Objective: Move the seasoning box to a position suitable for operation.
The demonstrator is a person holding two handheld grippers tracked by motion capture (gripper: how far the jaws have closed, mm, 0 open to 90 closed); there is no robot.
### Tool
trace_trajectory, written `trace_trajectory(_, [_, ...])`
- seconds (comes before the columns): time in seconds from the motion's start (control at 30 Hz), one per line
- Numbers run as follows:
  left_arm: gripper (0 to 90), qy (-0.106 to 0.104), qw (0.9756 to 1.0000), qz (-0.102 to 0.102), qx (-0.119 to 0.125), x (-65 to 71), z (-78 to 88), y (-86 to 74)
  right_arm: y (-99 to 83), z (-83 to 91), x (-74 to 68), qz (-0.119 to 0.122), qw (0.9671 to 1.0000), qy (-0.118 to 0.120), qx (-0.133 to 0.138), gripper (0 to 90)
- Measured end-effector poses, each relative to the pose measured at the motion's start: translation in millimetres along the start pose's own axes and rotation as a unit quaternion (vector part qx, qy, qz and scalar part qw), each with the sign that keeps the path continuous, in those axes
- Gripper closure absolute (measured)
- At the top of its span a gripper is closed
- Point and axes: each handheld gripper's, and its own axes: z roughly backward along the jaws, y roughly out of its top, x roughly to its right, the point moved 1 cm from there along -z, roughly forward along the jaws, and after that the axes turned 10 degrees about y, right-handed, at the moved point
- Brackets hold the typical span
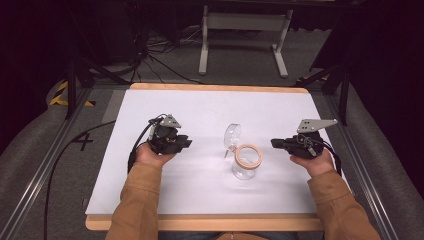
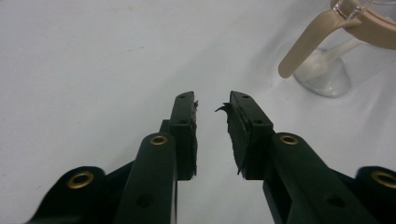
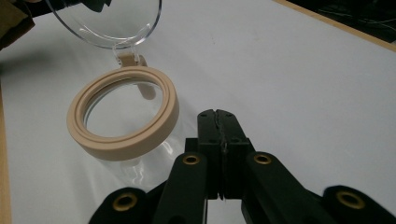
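Note:
A clear glass jar [image 1: 246,161] with a beige rim ring stands in the middle of the white table [image 1: 200,107]. Its clear round lid [image 1: 232,134] is swung back on a hinge and stands up behind the mouth. My left gripper [image 1: 187,142] hovers to the jar's left, jaws open with nothing between them [image 2: 212,103]; the jar's beige rim [image 2: 373,33] and a beige latch arm [image 2: 303,46] sit ahead at upper right. My right gripper [image 1: 274,143] is to the jar's right, jaws shut and empty [image 3: 218,115], just beside the beige rim [image 3: 122,145] and the raised lid [image 3: 107,23].
The white sheet lies on a wooden tabletop whose edge [image 1: 210,222] shows at the front. Metal rails [image 1: 40,170] run along both sides. Behind the table are floor cables and a white stand [image 1: 245,35].

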Motion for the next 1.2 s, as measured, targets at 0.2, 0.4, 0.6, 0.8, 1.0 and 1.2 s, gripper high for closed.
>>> trace_trajectory(0.2, [68.2, -0.007, 1.0, -0.005, 0.001, 4.3, 2.3, 3.3, -0.5, -1.2, 0.0, -0.001, 1.0, 0.004, 0.0, 89.3])
trace_trajectory(0.4, [65.7, -0.011, 0.9999, -0.01, 0.006, 8.3, 5.6, 6.8, -1.8, -1.6, 1.4, -0.003, 1.0, 0.005, 0.0, 89.2])
trace_trajectory(0.6, [64.8, -0.017, 0.9997, -0.013, 0.007, 10.2, 10.2, 9.0, -2.4, -3.9, 1.3, -0.005, 0.9999, 0.01, -0.002, 89.2])
trace_trajectory(0.8, [62.8, -0.029, 0.9992, -0.011, 0.025, 14.8, 16.2, 12.6, -5.0, -12.5, 1.3, -0.007, 0.9997, 0.018, -0.013, 89.2])
trace_trajectory(1.0, [62.9, -0.032, 0.999, -0.014, 0.028, 17.7, 21.0, 15.7, -8.9, -25.9, 0.5, -0.011, 0.9991, 0.028, -0.029, 89.2])
trace_trajectory(1.2, [62.8, -0.032, 0.9991, -0.014, 0.023, 18.5, 22.0, 16.5, -12.6, -37.2, -0.3, -0.012, 0.9983, 0.036, -0.044, 89.2])
